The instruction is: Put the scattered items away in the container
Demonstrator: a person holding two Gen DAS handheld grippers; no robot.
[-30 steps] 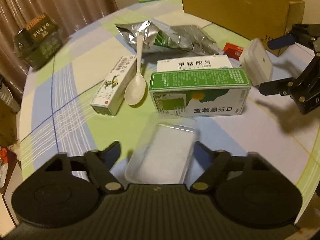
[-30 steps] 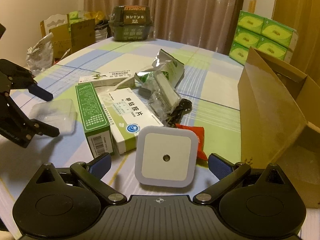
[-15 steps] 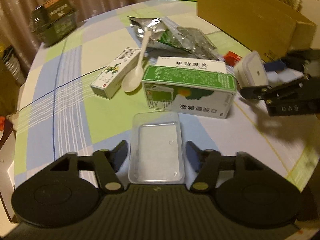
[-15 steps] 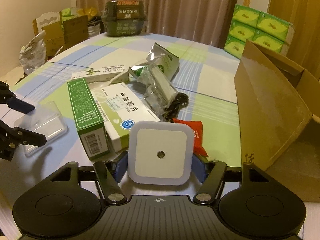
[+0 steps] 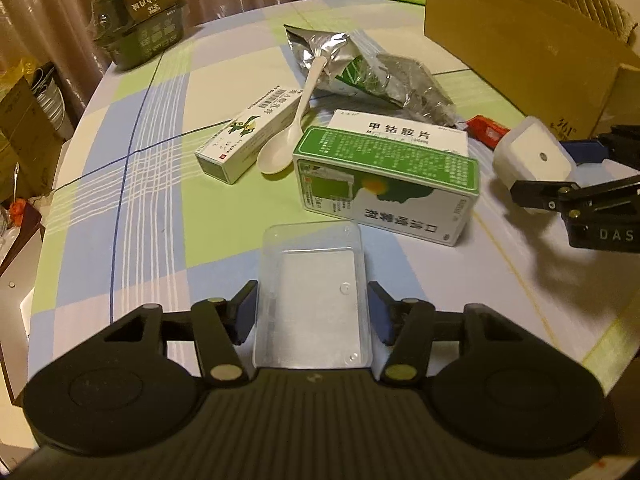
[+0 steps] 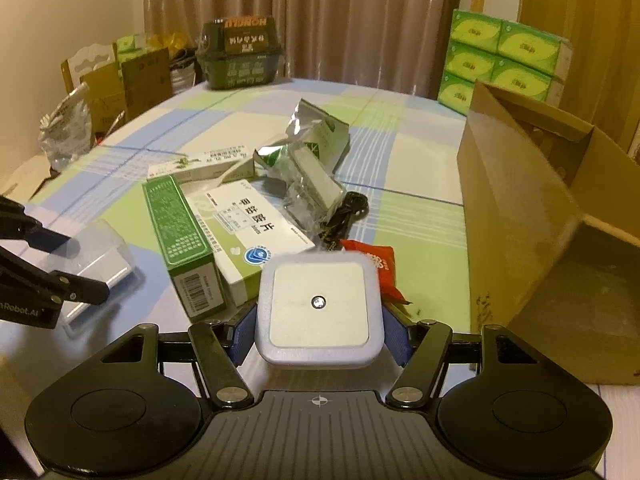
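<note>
Over checked tablecloth (image 5: 132,216), left gripper (image 5: 312,314) clamps clear tray (image 5: 314,292); right gripper (image 6: 320,328) clamps night-light (image 6: 319,306).

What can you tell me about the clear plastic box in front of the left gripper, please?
The clear plastic box is a shallow, rectangular, see-through container with rounded corners and a raised rim, apparently empty, with no lid seen. It lies flat, open side up, on the checked tablecloth, just short of the green medicine box, lengthwise between the fingers of the left gripper. The jaws have just been closing around it; the blue pads sit at its long sides, appearing to touch.
</note>
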